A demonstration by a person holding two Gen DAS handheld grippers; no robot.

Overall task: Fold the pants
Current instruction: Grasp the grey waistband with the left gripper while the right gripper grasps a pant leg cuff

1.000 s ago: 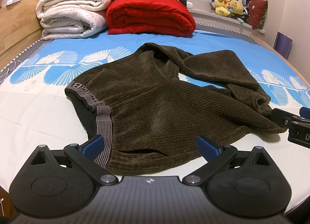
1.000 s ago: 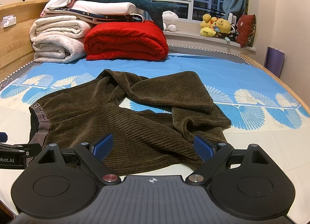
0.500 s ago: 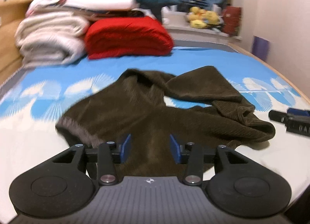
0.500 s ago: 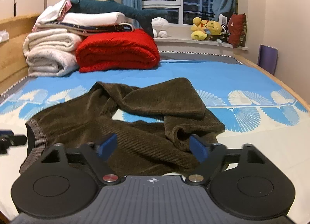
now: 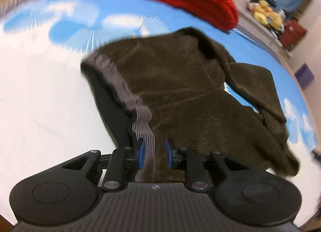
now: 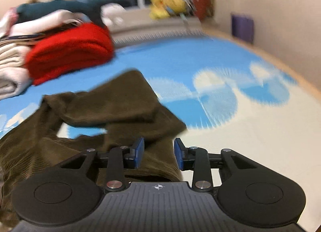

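Observation:
Dark brown corduroy pants lie crumpled on the bed, with a grey striped waistband at the left. My left gripper is shut on the waistband at its near corner. In the right wrist view the pants have one leg folded back over the other. My right gripper is shut on the near leg end, with the cloth bunched between its blue pads. Both views are motion-blurred.
The bed sheet is blue and white with fan prints. A folded red blanket, white quilts and a plush shark are stacked at the head of the bed. Yellow plush toys sit on the window sill. A wooden edge runs along the right side.
Both grippers went from wide open to shut on the pants, the left on the waistband, the right on the leg end. Both cameras tilted and moved in close.

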